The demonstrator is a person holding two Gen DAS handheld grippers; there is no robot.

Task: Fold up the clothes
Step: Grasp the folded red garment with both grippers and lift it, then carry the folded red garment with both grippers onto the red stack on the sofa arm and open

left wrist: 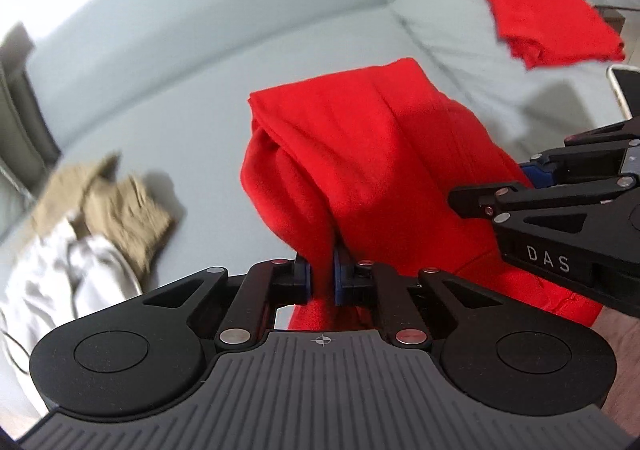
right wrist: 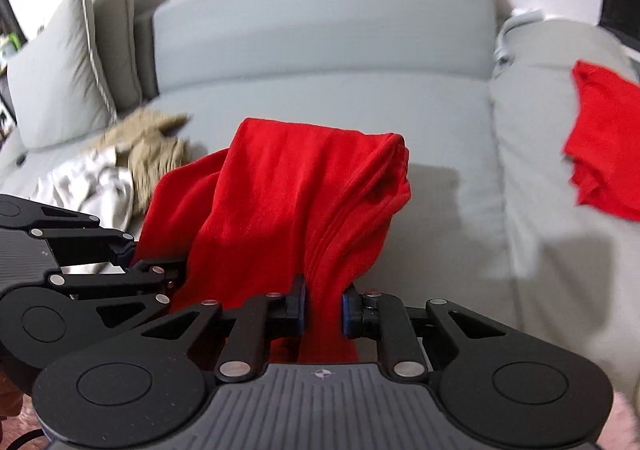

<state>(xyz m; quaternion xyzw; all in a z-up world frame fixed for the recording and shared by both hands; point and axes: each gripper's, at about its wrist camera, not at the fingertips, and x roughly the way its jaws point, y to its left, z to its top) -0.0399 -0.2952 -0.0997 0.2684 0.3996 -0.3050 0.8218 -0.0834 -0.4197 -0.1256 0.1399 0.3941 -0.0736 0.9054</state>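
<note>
Above the sofa, both tools seem clamped on the red garment.

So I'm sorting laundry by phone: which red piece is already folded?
Look along the grey sofa to its covered arm. The folded red garment lies flat there, alone. The other red garment hangs bunched, pinched by both grippers.

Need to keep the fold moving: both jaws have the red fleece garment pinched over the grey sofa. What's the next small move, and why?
Probably draw the left gripper and right gripper apart: the red fleece garment hangs bunched and creased between them, so spreading it should flatten it for laying on the grey sofa.
</note>
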